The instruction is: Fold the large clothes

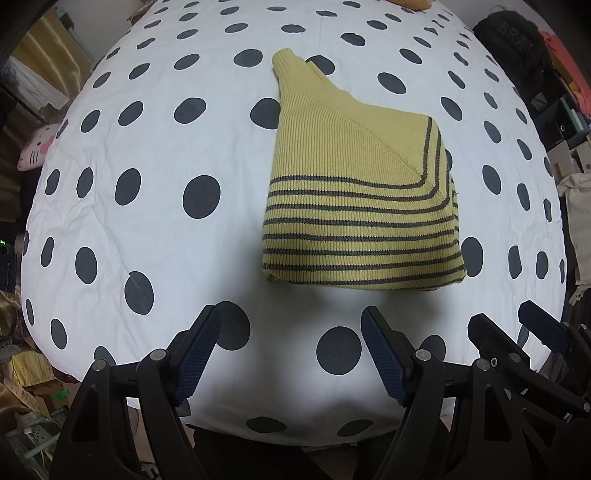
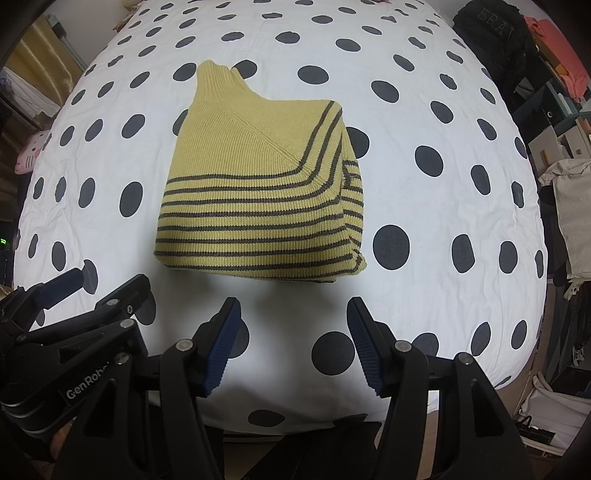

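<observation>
A yellow knit sweater with dark stripes (image 1: 360,206) (image 2: 258,206) lies folded into a compact block on the polka-dot bed cover (image 1: 147,221) (image 2: 443,258), its ribbed collar pointing to the far side. My left gripper (image 1: 291,325) hovers above the cover just short of the sweater's near edge, jaws open and empty. My right gripper (image 2: 293,314) hangs beside it over the same near strip, also open with nothing between its fingers. Each gripper shows in the other's view: the right gripper (image 1: 517,325) at the lower right, the left gripper (image 2: 99,288) at the lower left.
The white cover with dark dots spans the whole bed. A pink cat-face cushion (image 1: 37,149) sits off the left edge. Cluttered shelves, a black bag (image 2: 491,33) and orange cloth (image 2: 561,55) line the right side. Boxes and clutter lie on the floor at lower left.
</observation>
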A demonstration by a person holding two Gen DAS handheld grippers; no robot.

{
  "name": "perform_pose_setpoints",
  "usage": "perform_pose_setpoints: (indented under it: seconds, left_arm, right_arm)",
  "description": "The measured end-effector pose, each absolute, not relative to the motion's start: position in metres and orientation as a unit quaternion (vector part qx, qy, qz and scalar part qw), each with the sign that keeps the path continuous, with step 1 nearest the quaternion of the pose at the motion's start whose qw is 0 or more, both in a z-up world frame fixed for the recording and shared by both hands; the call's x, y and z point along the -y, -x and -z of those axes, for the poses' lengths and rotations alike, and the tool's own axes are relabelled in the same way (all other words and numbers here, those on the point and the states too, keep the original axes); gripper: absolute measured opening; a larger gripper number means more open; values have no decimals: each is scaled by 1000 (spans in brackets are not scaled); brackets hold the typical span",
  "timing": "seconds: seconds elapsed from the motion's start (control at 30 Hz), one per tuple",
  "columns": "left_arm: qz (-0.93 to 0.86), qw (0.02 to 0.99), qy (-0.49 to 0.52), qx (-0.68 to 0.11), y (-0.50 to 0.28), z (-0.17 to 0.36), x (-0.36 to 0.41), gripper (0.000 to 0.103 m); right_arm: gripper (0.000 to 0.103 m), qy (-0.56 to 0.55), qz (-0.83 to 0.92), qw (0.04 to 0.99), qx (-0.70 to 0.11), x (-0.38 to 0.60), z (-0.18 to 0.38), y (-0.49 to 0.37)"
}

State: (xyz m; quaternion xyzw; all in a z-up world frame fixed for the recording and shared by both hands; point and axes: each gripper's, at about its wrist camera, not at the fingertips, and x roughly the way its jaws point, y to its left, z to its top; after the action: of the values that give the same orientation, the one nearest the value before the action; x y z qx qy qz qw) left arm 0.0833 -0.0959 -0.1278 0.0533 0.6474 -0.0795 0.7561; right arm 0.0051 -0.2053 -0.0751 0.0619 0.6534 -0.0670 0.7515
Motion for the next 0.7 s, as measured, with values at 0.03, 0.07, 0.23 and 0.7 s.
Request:
perform_pose_setpoints:
  seconds: [0.03, 0.07, 0.23, 0.7]
  left_arm:
    - [79, 756, -53, -648, -83, 128, 96, 79]
    - [79, 756, -53, -648, -83, 128, 96, 79]
    - [79, 755, -53, -649, -84, 128, 96, 79]
    - [78, 753, -52, -651, -84, 130, 97, 80]
  right_arm:
    - [61, -62, 67, 751, -654, 205, 75, -5]
    - [61, -62, 67, 751, -654, 205, 75, -5]
    - [61, -62, 67, 751, -654, 205, 75, -5]
    - [61, -62, 67, 751, -654, 205, 75, -5]
